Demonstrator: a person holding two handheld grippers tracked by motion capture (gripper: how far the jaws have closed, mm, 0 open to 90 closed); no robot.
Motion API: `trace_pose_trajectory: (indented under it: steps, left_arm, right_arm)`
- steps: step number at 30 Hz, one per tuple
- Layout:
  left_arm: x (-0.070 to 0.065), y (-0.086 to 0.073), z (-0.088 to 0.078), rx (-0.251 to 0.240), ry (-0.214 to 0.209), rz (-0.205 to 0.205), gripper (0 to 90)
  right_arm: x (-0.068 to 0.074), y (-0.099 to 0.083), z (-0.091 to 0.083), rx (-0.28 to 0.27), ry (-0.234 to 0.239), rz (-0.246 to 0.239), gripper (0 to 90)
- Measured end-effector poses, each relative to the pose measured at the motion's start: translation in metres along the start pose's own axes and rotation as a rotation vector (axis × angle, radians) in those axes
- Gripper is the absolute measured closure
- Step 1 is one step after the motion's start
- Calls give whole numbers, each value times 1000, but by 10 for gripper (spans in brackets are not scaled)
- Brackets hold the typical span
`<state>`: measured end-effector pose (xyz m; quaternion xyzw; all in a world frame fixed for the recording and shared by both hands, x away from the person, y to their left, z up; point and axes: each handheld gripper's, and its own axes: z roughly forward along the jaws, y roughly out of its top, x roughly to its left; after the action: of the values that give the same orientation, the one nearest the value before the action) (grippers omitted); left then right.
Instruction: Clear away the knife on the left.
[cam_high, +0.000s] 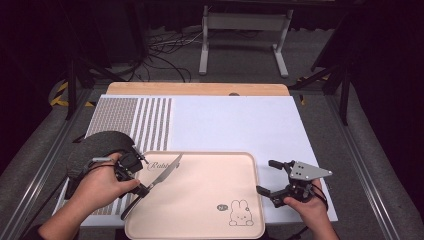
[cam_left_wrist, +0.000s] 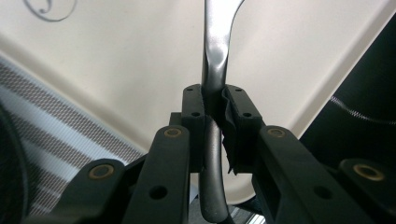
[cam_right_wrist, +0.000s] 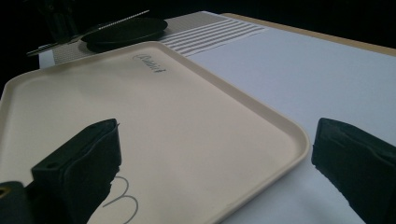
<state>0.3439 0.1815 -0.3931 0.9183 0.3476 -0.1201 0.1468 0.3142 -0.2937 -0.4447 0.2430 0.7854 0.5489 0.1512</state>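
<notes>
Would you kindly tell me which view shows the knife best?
The high view: the whole knife lies over the tray's left edge. The left gripper view shows its handle clamped; the right gripper view shows nothing clearly of it.

Overhead light falls evenly on the table (cam_high: 235, 125); surroundings are dark. Knife blade (cam_left_wrist: 217, 42) shows glare. Near jaws are soft-focused; high view is slightly grainy.

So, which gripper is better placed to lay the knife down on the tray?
The left gripper: it already clamps the knife over the tray. The right gripper is open, empty, beside the tray.
</notes>
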Motion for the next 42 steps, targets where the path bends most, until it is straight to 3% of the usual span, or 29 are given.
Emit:
trace_pose_trajectory:
  steps: [15, 25, 42]
  left_arm:
    - [-4, 8, 26, 16, -53, -21, 802]
    - [-2, 9, 41, 54, -55, -44, 801]
    - [6, 7, 54, 76, -66, -82, 801]
  right_arm:
    - [0, 0, -1, 1, -2, -1, 25]
    - [0, 0, -1, 0, -2, -2, 25]
    - [0, -1, -1, 3, 6, -3, 24]
